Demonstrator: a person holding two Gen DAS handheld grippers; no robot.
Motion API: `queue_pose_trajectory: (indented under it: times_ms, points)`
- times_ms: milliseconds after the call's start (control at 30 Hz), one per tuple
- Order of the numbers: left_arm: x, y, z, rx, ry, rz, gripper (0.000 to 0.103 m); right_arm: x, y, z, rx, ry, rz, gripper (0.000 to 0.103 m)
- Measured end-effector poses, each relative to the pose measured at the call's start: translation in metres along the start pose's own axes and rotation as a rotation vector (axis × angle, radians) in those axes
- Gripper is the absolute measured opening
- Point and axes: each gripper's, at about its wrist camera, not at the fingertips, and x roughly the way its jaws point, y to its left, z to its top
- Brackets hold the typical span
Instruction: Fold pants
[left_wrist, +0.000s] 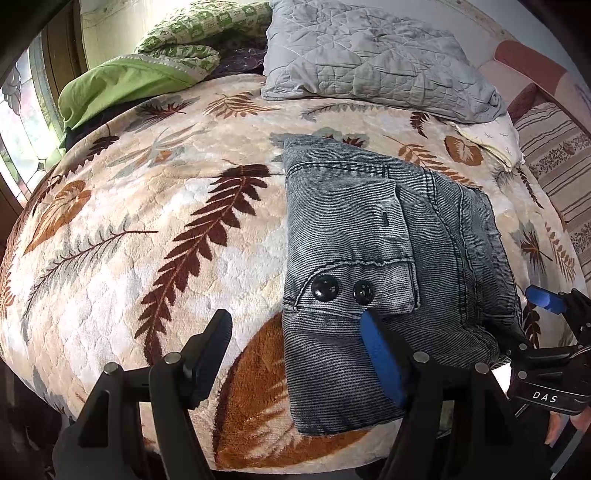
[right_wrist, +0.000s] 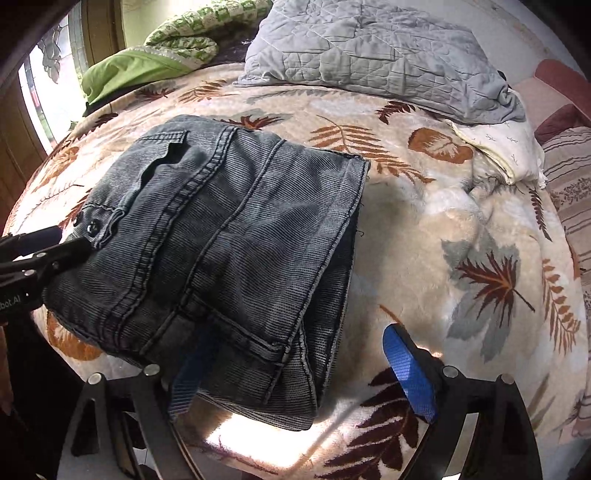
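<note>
Folded grey denim pants (left_wrist: 373, 258) lie on a leaf-print fleece blanket (left_wrist: 155, 229) covering the bed, toward its near right edge, pocket flap with two black buttons (left_wrist: 324, 288) facing up. Left gripper (left_wrist: 295, 339) jaws apart, right blue pad over the pants' near part, left one over bare blanket. Right gripper (left_wrist: 546, 301) at the pants' right edge; grey quilted pillow (left_wrist: 369, 55) and green bedding (left_wrist: 122, 85) along the far edge.
</note>
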Motion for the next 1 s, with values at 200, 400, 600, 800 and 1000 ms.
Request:
queue_pose_trajectory:
  times_ms: [200,400,600,800,1000]
  points:
    - [0.003,0.027,0.008,-0.14,0.051,-0.201,0.073,-0.001,-0.011,0.006,0.026,0.017,0.053,0.092]
    - [0.02,0.062,0.021,-0.341,0.107,-0.404,0.073,-0.001,-0.093,0.01,0.44,-0.015,0.418,0.092]
    - [0.042,0.047,0.03,-0.358,0.184,-0.5,0.073,0.028,-0.109,0.02,0.554,0.04,0.649,0.092]
    - [0.04,0.025,0.035,-0.252,0.151,-0.376,0.073,0.05,-0.094,0.026,0.568,0.094,0.687,0.089]
    - [0.033,0.008,0.04,-0.115,0.074,-0.224,0.073,0.052,-0.085,0.03,0.522,0.101,0.633,0.079]
